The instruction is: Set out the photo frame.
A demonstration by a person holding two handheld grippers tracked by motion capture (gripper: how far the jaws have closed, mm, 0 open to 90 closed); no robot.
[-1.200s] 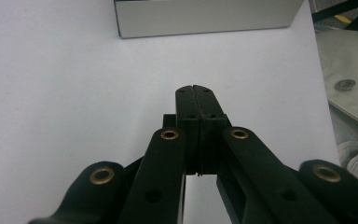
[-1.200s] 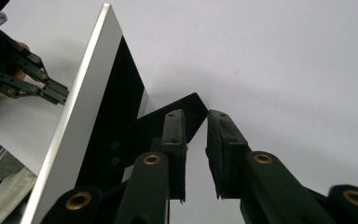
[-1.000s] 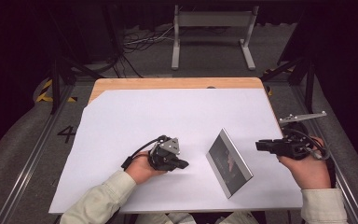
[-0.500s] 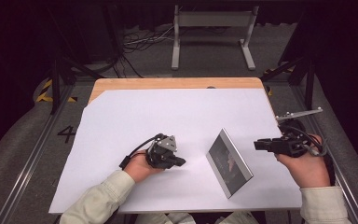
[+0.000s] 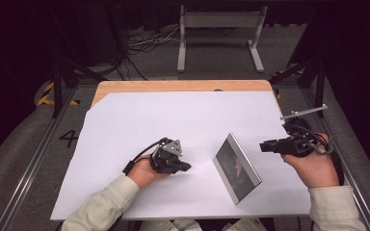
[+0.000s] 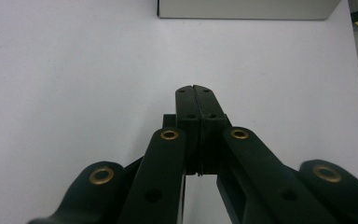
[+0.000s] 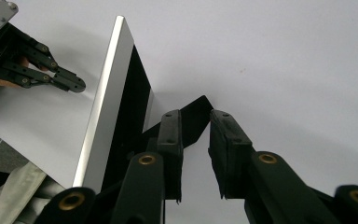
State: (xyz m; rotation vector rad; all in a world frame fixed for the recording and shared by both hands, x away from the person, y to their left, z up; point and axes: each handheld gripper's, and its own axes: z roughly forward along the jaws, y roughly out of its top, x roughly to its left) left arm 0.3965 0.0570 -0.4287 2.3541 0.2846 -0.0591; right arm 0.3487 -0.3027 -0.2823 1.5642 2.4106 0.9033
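table: 1, covered by 1 white sheet [image 5: 139, 120], with a strip of bare wood at the far edge; everything below is placed against the picture frame.
picture frame: 1, a silver-edged frame [image 5: 236, 167] with a dark front, propped on its black back stand [image 7: 193, 116] on the sheet, between the 2 grippers.
right gripper: 1, the right gripper [image 5: 265, 146] sits just right of the picture frame, tips toward its back; the jaws stand partly apart and have just been opening a little, with nothing pinched between them (the stand lies just beyond the fingertips [image 7: 223, 122]).
left gripper: 1, the left gripper [image 5: 187, 166] rests left of the picture frame, near but apart, jaws pressed together and empty.
step in hand: likely taking hold of the stand behind the picture frame.
doing it well: bring the right jaws squarely around the stand's edge, not the frame's rim; close gently; the left gripper could steady the front so the frame does not tip.
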